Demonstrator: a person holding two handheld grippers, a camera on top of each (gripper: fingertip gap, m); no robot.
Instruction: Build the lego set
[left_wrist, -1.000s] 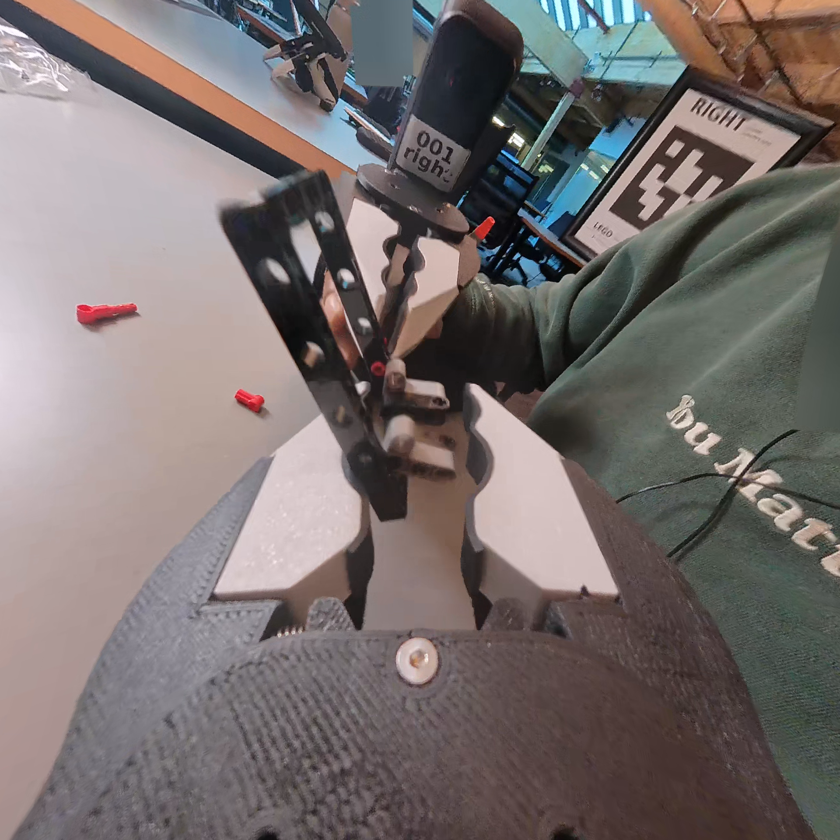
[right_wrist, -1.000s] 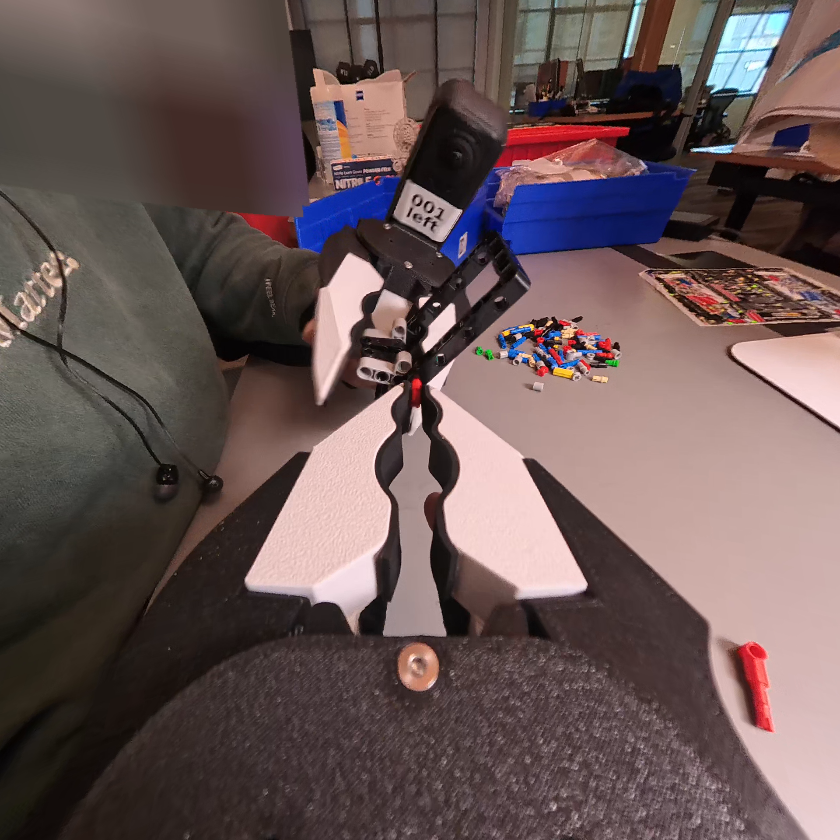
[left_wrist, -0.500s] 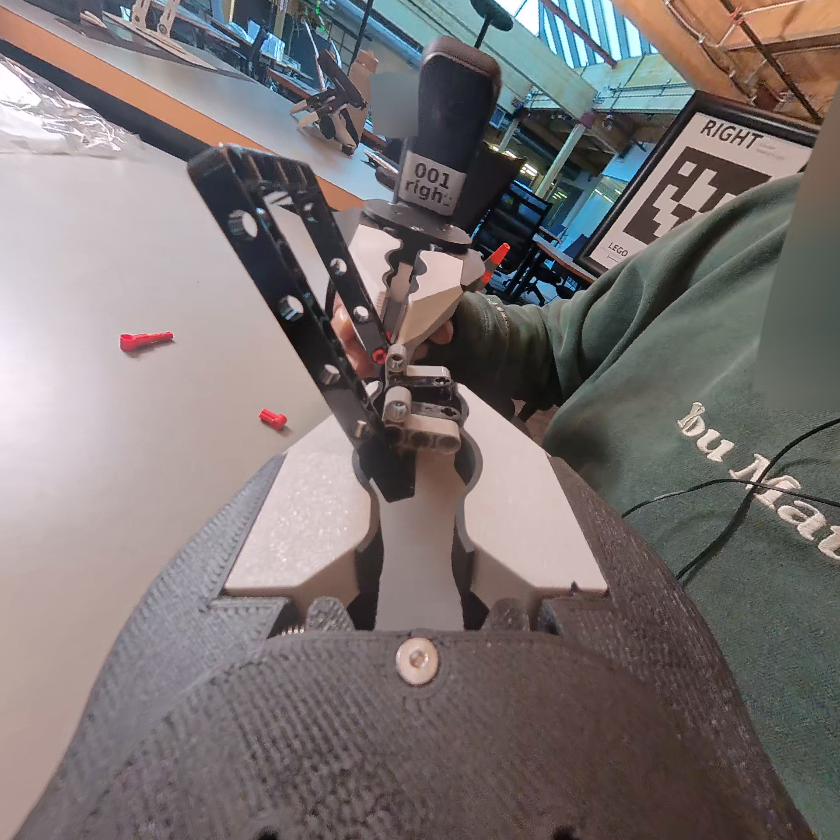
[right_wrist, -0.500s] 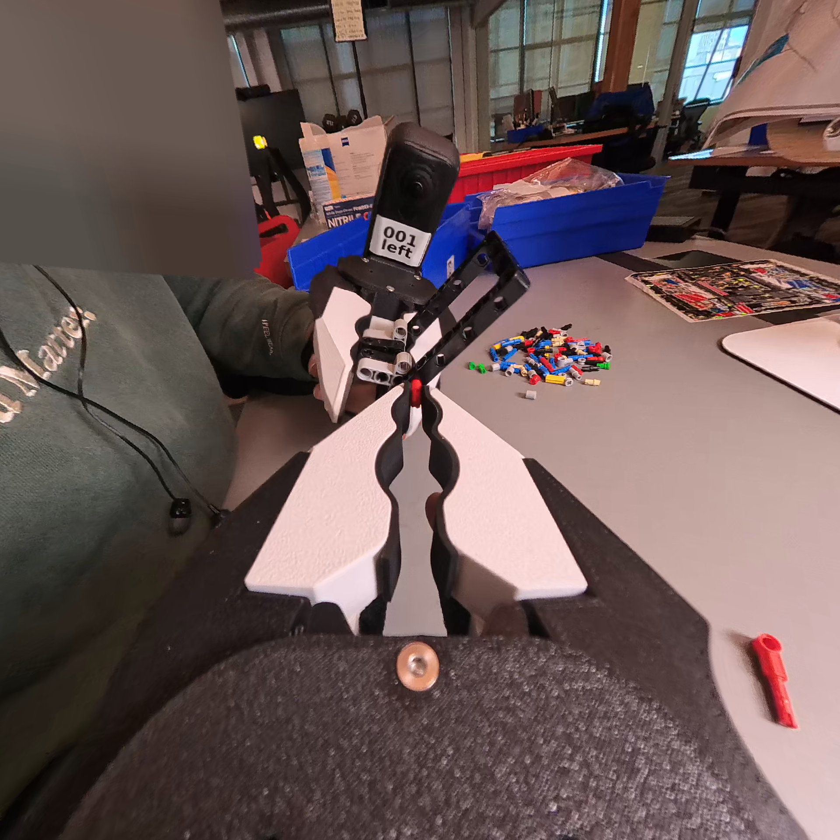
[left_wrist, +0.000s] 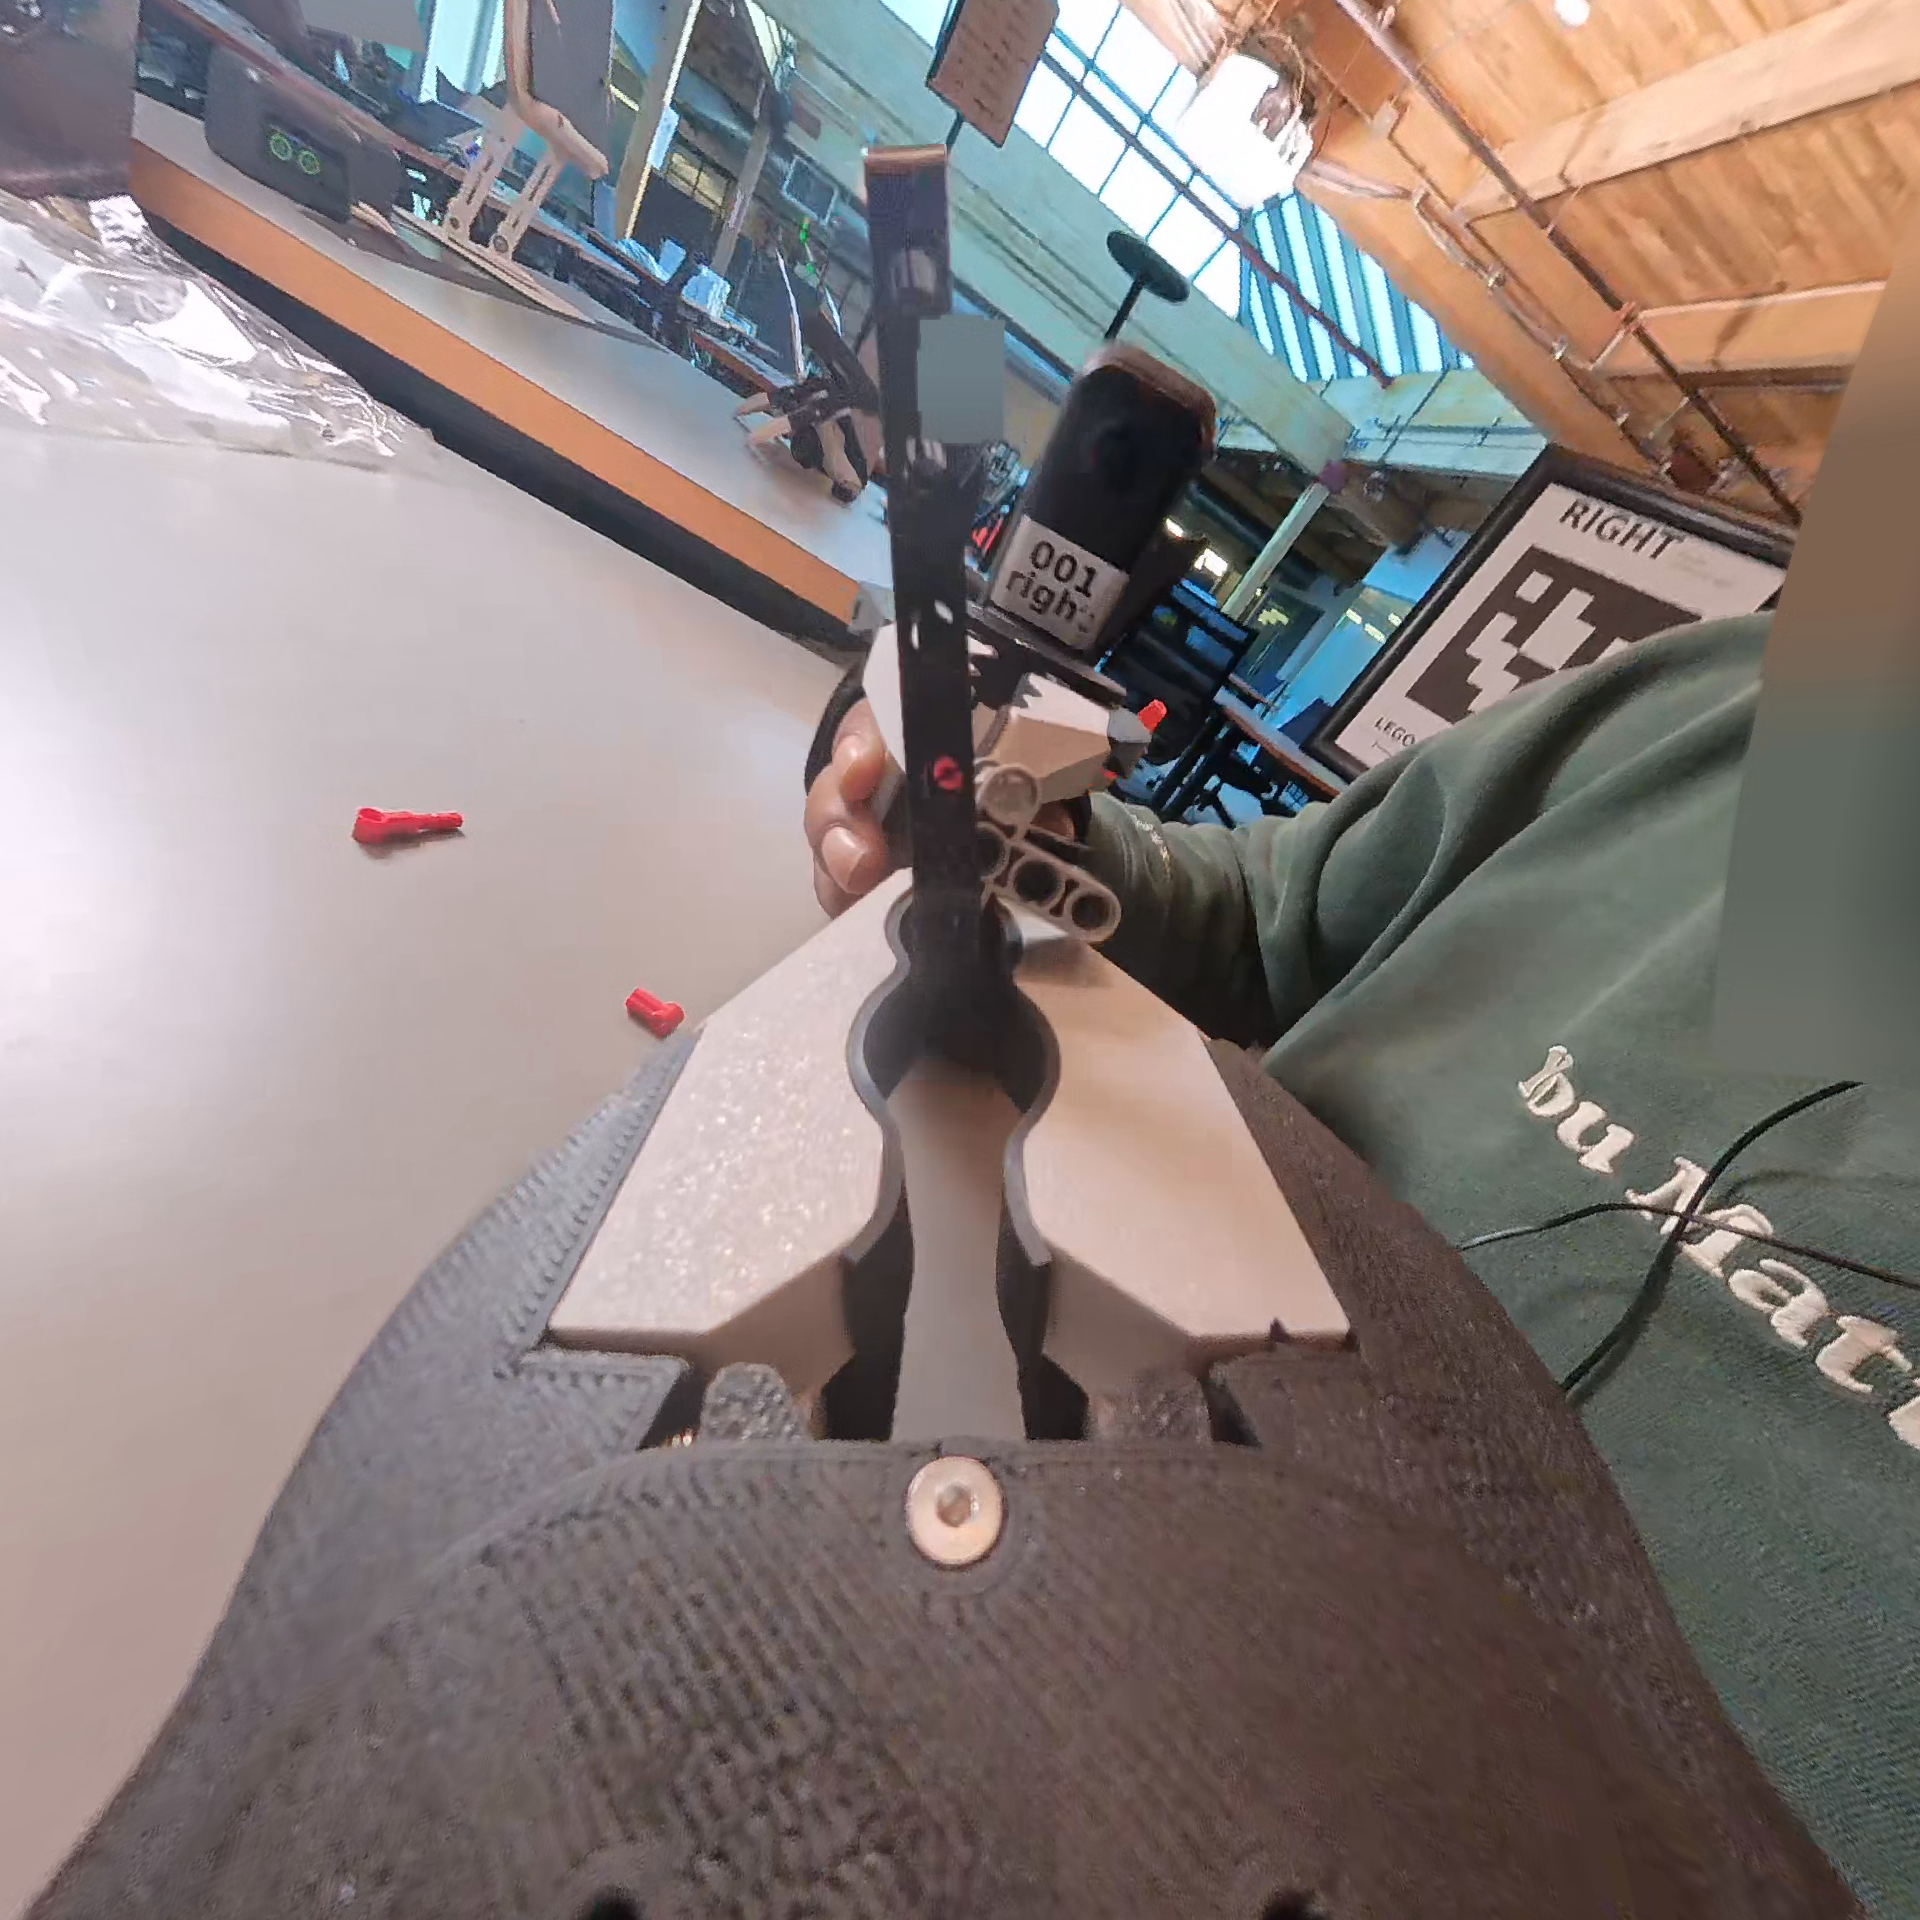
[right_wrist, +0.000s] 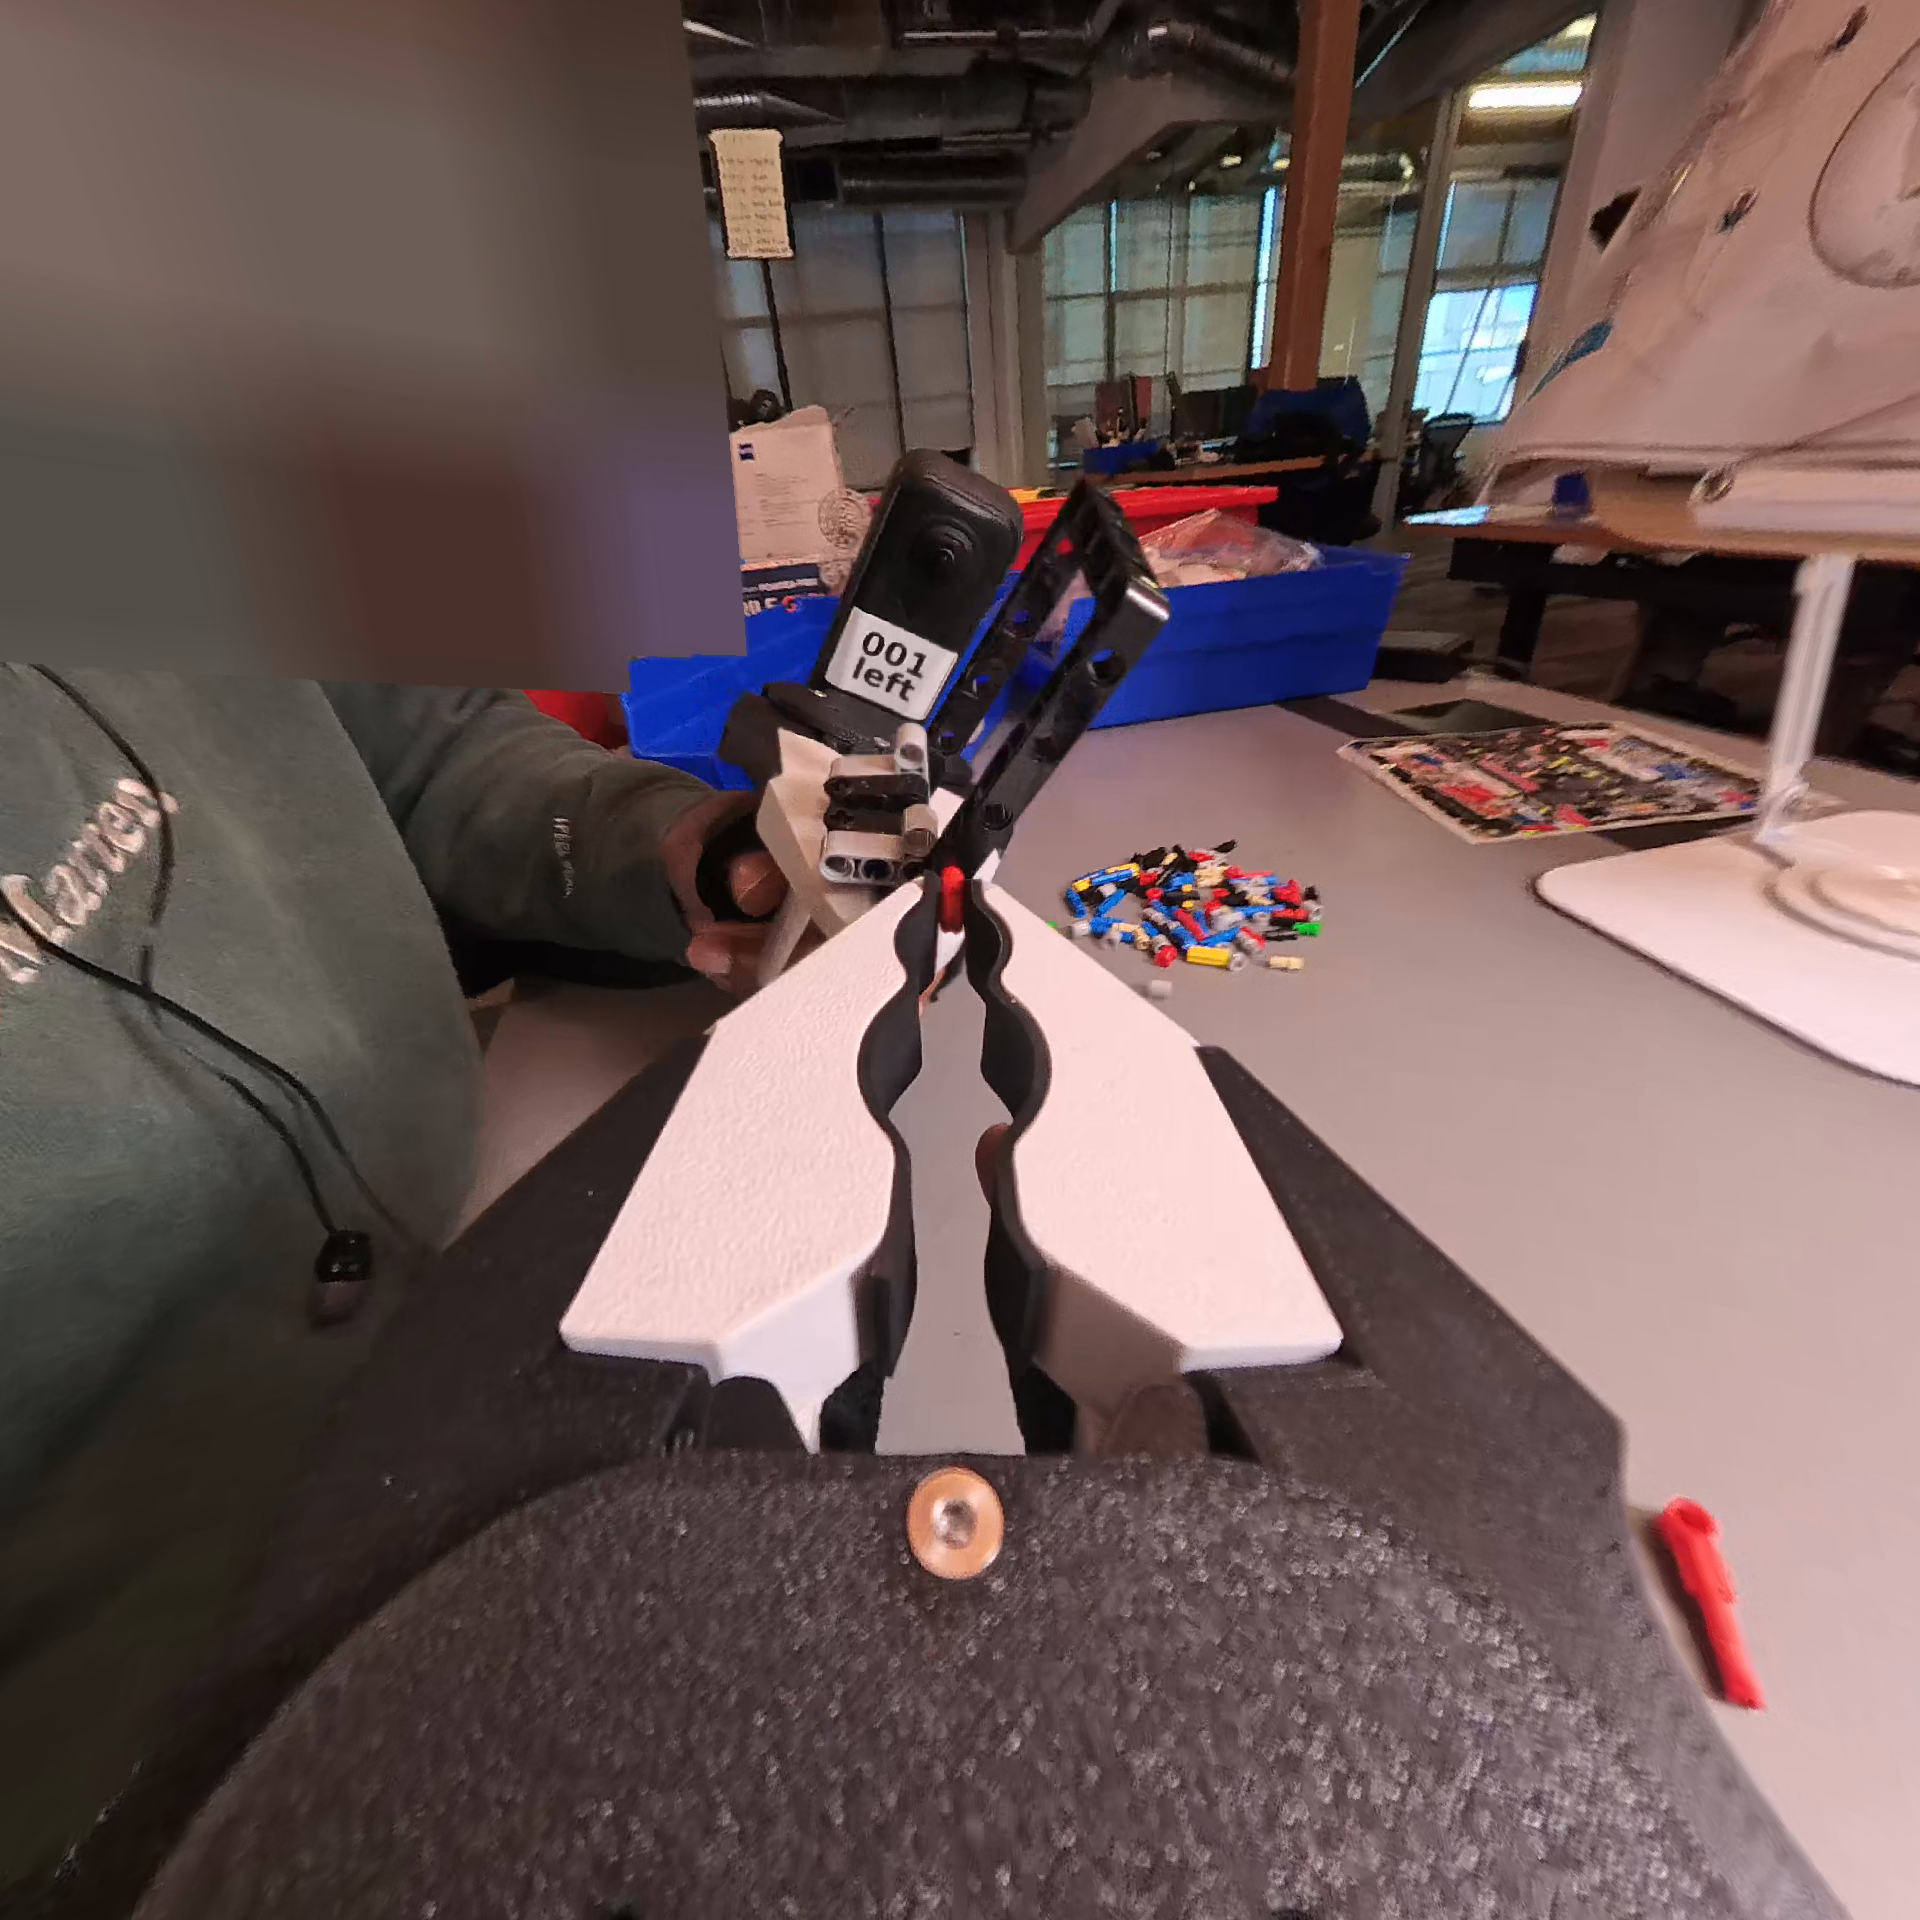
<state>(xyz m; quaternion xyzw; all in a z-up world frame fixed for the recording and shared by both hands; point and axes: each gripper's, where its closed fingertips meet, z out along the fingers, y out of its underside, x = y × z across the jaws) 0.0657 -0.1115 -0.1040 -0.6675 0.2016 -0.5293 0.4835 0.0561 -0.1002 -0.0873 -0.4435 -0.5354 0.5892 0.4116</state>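
Observation:
My left gripper (left_wrist: 948, 940) is shut on the lower end of a black lego frame (left_wrist: 928, 623), which stands upright and edge-on in the left wrist view. Grey beams (left_wrist: 1044, 883) are fixed to the frame's right side. My right gripper (right_wrist: 948, 906) is shut on a small red pin (right_wrist: 950, 899), and its tip is against a hole in the frame (right_wrist: 1055, 686). The pin shows through that hole in the left wrist view (left_wrist: 945, 771). In the right wrist view the grey beams (right_wrist: 873, 821) sit to the left of the frame, in front of the left gripper's white finger (right_wrist: 795, 831).
Two loose red pieces (left_wrist: 405, 824) (left_wrist: 652, 1008) lie on the grey table (left_wrist: 260, 675), and another red piece (right_wrist: 1709, 1605) lies near my right gripper. A pile of small coloured pieces (right_wrist: 1195, 914), an instruction sheet (right_wrist: 1548, 779), a white stand base (right_wrist: 1766, 935) and blue bins (right_wrist: 1268, 623) are farther off. Only a small space, under 4 cm, lies between the two pairs of fingers. The red piece (right_wrist: 1709, 1605) is about 20 cm from both grippers' fingertips. The left camera catches it too, in the left wrist view (left_wrist: 423, 817).
My left gripper has turned the black frame until it is edge-on to its camera and more upright. The right gripper has stayed shut on the red pin at the frame.

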